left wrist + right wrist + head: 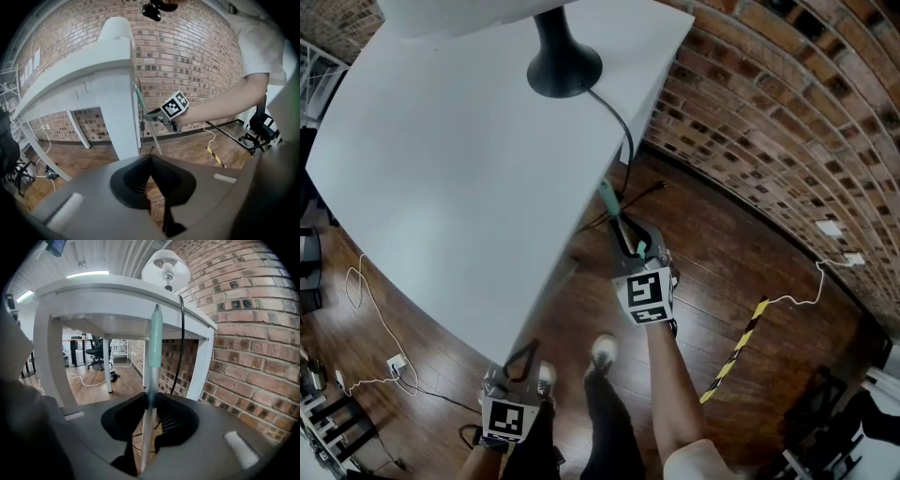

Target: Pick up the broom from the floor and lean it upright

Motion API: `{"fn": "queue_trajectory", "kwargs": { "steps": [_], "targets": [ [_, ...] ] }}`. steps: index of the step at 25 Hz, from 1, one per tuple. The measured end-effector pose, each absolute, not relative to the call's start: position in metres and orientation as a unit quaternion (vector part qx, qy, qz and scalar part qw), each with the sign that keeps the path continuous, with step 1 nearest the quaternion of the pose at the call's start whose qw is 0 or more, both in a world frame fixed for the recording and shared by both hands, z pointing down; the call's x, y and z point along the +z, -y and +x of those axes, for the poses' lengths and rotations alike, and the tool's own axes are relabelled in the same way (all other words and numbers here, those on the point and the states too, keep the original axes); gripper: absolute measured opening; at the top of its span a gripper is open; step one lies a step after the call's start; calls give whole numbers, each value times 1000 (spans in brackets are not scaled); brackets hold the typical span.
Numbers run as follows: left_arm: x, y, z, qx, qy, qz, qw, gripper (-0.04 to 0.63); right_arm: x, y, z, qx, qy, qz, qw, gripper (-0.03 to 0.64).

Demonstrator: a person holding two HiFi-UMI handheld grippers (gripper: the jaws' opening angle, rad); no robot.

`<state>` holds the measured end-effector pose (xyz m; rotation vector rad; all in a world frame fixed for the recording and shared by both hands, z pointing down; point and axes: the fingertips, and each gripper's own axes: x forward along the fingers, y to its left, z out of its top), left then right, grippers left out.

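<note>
STEP: Broom already up off the wood floor (722, 281). Broom handle (610, 202) being stood up at the wall-side edge of the white table (441, 178). Judged late in task, at the lean-up stage.
NEXT MOVE: Handle top to be settled against table edge and the foot checked for slip before grip is let go. Slow release called for, as pole is likely to slide along the edge if tilted.
LEFT GRIPPER (523, 359): Held low at table's near corner, well apart from broom. Jaws seen together, tips meeting, nothing btwn them. Idle.
BROOM: Handle seen near-upright, w/ pale-green upper part reaching to table-edge level, just beside lamp cord (623, 131) hanging off the table. Contact w/ edge can't be confirmed. Brush head not in view.
RIGHT GRIPPER (634, 246): Just off table's wall-side edge, below table-top level. Jaws closed round the metal part of the handle, under the green sleeve, w/ pads pressed on both sides and pole running up btwn them.
LAMP (562, 61): Base on table top at far end, above broom. Brick wall (769, 122) runs beyond the table's far side.
</note>
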<state>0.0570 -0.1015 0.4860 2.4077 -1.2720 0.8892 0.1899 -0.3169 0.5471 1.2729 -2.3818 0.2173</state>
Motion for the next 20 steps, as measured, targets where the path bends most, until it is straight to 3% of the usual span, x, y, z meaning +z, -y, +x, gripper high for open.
{"fn": "queue_trajectory", "kwargs": {
  "steps": [20],
  "targets": [
    [492, 91, 45, 305, 445, 827, 157, 1, 543, 341, 189, 47, 846, 480, 228, 137]
  ]
}}
